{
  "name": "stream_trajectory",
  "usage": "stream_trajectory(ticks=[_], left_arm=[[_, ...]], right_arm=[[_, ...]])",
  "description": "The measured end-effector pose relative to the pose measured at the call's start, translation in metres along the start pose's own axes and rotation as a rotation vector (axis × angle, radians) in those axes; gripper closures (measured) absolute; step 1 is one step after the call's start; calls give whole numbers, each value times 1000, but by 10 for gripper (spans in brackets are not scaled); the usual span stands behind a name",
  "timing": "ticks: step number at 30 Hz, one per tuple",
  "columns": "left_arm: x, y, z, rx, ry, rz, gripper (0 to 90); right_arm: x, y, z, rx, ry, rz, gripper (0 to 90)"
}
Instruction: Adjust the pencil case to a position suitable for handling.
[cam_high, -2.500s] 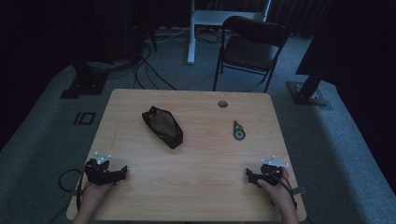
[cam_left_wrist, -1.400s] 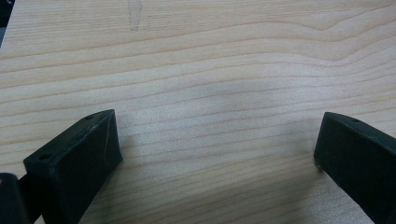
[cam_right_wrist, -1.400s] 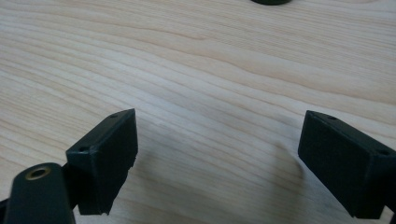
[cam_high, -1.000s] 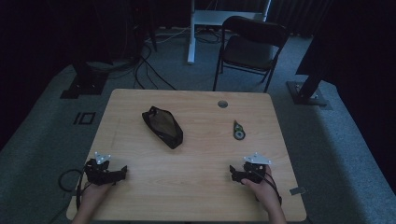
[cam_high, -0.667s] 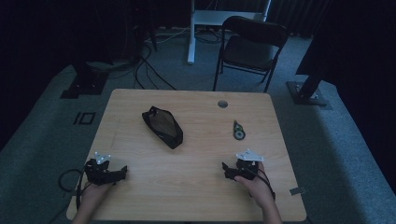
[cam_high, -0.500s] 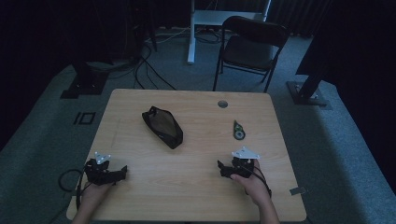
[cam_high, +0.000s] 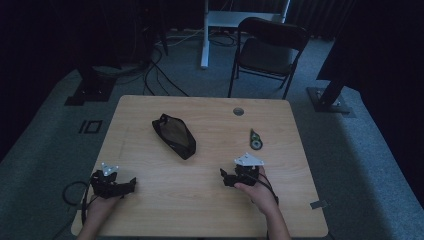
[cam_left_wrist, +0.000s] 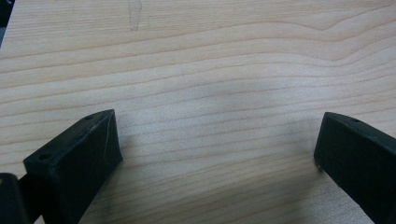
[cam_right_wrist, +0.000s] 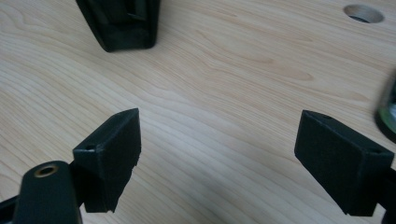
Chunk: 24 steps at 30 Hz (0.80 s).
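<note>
While your right gripper (cam_high: 239, 176) sits with its jaws spread wide and nothing between them, you have room to line up before committing. In the right gripper view bare wood fills the gap, the black pouch (cam_right_wrist: 120, 22) lies ahead and to the left, and a blurred dark green edge of the small round tool (cam_right_wrist: 387, 109) shows just past the right-hand jaw. From the high view that tool (cam_high: 256, 140) lies near the gripper, a little farther up the table (cam_high: 210, 200) and to its right, while the pouch (cam_high: 174, 136) rests well apart at centre-left. It looks like the reach is for one of these; square the jaws around it, come down low and level, and close only once both pads flank it. Your left gripper (cam_high: 116, 184) rests at the near left corner, jaws likewise parted wide over bare wood, gripping nothing.
</note>
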<state>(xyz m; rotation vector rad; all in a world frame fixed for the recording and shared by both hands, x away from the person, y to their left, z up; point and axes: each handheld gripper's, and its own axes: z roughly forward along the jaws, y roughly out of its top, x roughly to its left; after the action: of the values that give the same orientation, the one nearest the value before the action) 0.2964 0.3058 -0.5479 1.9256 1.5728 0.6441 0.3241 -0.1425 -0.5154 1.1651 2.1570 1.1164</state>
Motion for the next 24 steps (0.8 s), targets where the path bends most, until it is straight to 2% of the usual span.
stream_trajectory(ticks=[10,18,24], left_arm=[[0,0,0,-1,1,0,6],[0,0,0,-1,1,0,6],[0,0,0,-1,0,0,6]], right_arm=[[18,11,15,-8,54,-32,145],[31,28,24,-39,81,-72,165],[41,36,34,-51,111,-80,166]])
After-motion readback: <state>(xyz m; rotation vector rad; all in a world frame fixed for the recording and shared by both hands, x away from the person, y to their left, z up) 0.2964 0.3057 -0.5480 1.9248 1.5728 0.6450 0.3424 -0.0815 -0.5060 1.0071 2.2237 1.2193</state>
